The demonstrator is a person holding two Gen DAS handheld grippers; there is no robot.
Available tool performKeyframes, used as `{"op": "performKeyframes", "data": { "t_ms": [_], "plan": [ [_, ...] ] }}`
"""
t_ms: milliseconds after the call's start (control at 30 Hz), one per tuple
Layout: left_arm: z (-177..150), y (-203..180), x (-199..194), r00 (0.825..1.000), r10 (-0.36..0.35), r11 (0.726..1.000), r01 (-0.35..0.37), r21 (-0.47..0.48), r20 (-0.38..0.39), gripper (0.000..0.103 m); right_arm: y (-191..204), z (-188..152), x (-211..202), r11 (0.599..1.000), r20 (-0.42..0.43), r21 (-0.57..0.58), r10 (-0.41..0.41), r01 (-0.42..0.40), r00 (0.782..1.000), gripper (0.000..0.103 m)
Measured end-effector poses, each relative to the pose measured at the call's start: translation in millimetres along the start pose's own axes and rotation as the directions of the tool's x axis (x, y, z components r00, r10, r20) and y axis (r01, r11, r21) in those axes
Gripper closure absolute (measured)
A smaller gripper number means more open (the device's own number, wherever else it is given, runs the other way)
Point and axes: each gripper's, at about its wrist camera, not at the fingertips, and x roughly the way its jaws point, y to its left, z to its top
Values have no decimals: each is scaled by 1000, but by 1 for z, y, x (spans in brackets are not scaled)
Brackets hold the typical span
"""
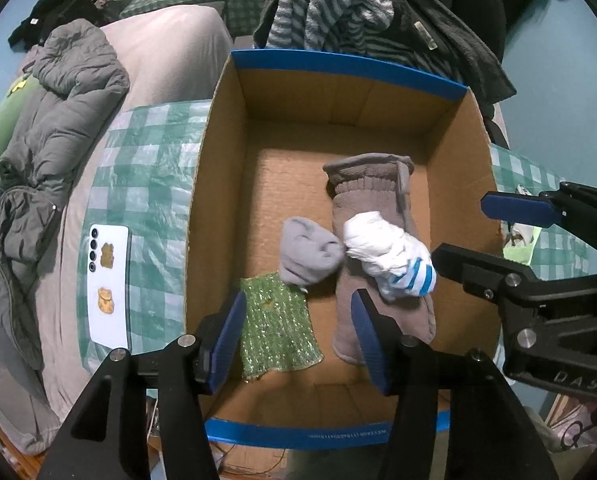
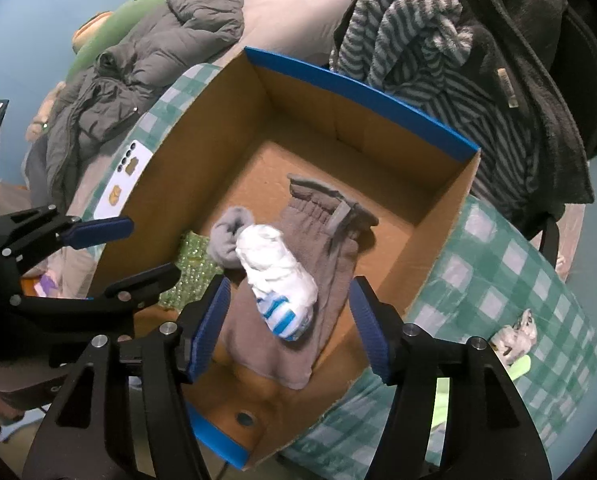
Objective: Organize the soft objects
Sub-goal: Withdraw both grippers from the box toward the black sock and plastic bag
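Observation:
An open cardboard box [image 1: 214, 184] with blue-taped rims holds a brown fleece mitten [image 1: 378, 200], a balled white sock with blue stripes [image 1: 390, 256] lying on it, a grey sock ball [image 1: 308, 254] and a green sequin cloth [image 1: 278, 324]. My left gripper [image 1: 298, 340] is open and empty above the box's near side, over the green cloth. My right gripper [image 2: 288, 328] is open and empty above the white sock [image 2: 278, 272] and mitten [image 2: 298, 344]. The right gripper also shows in the left wrist view [image 1: 462, 232], and the left gripper in the right wrist view [image 2: 150, 248].
The box [image 2: 438, 240] sits on a green checked cloth [image 2: 498, 288] over a bed. A white phone [image 1: 109, 284] lies left of the box. A grey puffer jacket [image 1: 50, 128] lies further left. A striped robe [image 1: 338, 4] hangs behind. A small crumpled item [image 2: 514, 334] lies right.

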Motion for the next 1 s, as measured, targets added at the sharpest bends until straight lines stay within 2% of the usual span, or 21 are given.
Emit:
{"op": "performKeyframes", "data": {
  "t_ms": [600,833,1000],
  "plan": [
    [-21,-19,-25,999,39,999,-39,14,22,46,-22,-18,-44,998,63,55,3,-7,998,40],
    [-24,-39,-32,999,37,998,-38,43,29,46,-37,-33,-61,996,84,90,-22,14,996,33],
    [-23,-54,-32,999,38,997,-40,70,23,46,-51,-44,-70,991,97,130,-30,17,995,33]
  ]
}}
